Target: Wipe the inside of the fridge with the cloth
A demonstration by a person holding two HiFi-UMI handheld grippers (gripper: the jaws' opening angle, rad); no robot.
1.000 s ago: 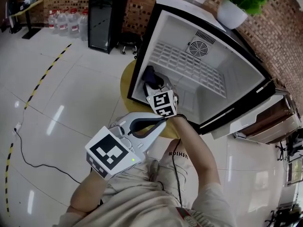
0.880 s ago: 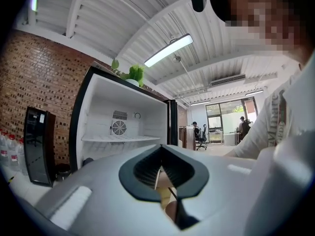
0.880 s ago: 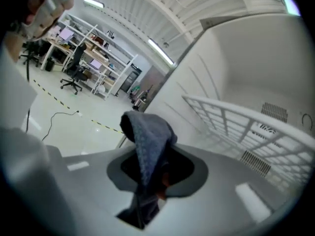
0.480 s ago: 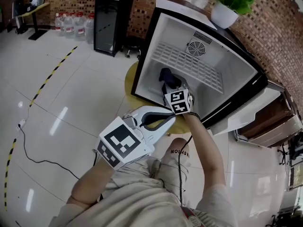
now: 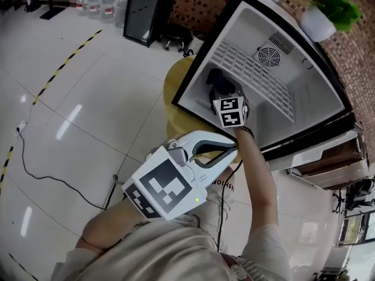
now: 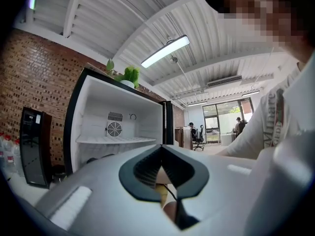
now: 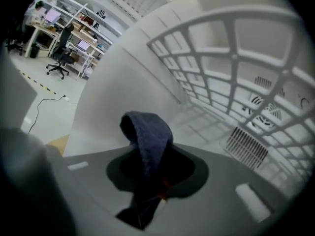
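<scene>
The white fridge (image 5: 304,92) stands open, with a wire shelf (image 5: 252,78) and a fan grille at its back. My right gripper (image 5: 222,95) reaches into the lower left part of the fridge, below the shelf. It is shut on a dark blue cloth (image 5: 217,81), which bulges out of the jaws toward the inner wall. In the right gripper view the cloth (image 7: 147,136) arches over the right gripper (image 7: 160,181), close to the white wall. My left gripper (image 5: 231,151) hovers outside, in front of the fridge, shut and holding nothing. In the left gripper view the left gripper (image 6: 162,181) points at the fridge (image 6: 118,127).
The fridge rests on a round yellow table (image 5: 176,92). A potted plant (image 5: 328,13) sits on top of it. A black cabinet (image 5: 143,7) and water bottles (image 5: 99,2) stand by the brick wall. A cable (image 5: 53,174) and striped tape (image 5: 64,66) cross the tiled floor.
The head view has swung, so the fridge now sits further right and higher. The right gripper still holds the cloth in the fridge's lower left part. The left gripper stays shut.
</scene>
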